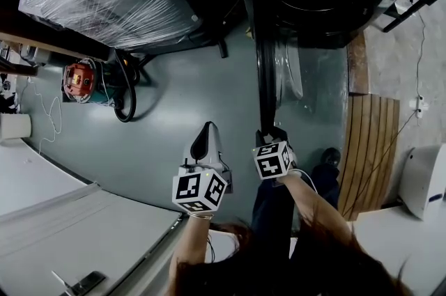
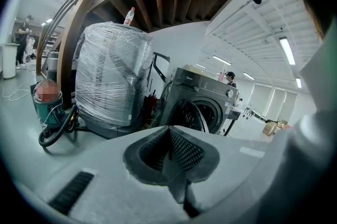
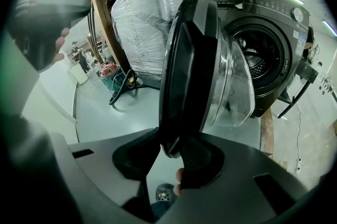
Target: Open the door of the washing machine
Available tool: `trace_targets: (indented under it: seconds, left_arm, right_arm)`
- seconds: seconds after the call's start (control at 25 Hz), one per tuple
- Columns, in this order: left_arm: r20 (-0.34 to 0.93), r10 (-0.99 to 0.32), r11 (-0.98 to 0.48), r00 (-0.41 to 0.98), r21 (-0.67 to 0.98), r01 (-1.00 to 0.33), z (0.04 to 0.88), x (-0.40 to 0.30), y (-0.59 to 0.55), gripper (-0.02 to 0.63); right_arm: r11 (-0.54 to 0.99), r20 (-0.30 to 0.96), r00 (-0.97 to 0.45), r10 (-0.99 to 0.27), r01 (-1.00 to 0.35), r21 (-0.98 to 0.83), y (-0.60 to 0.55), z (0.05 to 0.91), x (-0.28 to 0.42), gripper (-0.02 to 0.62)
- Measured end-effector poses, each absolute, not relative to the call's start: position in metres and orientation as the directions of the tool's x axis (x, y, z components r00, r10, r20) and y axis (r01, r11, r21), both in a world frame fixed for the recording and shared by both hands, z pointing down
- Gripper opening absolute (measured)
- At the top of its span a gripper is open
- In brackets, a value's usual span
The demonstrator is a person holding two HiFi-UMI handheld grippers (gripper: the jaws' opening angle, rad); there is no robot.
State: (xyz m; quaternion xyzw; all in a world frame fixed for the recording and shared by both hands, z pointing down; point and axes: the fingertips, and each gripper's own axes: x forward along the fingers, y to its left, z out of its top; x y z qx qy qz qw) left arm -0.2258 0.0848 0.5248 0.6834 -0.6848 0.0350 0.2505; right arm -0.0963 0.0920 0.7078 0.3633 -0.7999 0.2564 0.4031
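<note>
The right gripper (image 3: 171, 146) clasped the rim of the door (image 3: 187, 59) — a hold suited to swinging it. The door stood wide off the washing machine (image 3: 263, 22), drum exposed. The left gripper (image 2: 168, 138) hung clenched, empty — evidently unneeded.

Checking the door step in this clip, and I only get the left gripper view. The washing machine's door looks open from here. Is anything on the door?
Observer: Yes. In the right gripper view the rim of the door sits between the right tongs. I cannot tell whether they press on it.
Operator: How far open is it?
Observer: Wide. That view sees the door nearly edge-on, with the drum in full sight beside it.
Operator: Are the left tongs near the door?
Observer: No. The head view shows the left tongs clear of the door, over the floor, to the left of the right tongs.
</note>
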Motion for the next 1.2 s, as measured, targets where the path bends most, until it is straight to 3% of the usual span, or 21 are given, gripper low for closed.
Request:
trace_targets:
  seconds: [0.4,1.2]
  left_arm:
    - [0.388,-0.922,0.114,0.007,0.288,-0.951,0.523,-0.258,0.094,0.012]
    - [0.406,-0.881,0.369,-0.243,0.270,-0.889,0.520,-0.347,0.133,0.012]
  right_arm:
    - [0.591,0.828,-0.420,-0.373,-0.795,-0.137,0.096,0.709,-0.136,0.103]
    - [0.537,0.838,-0.400,-0.370,-0.829,-0.159,0.093,0.712,-0.223,0.104]
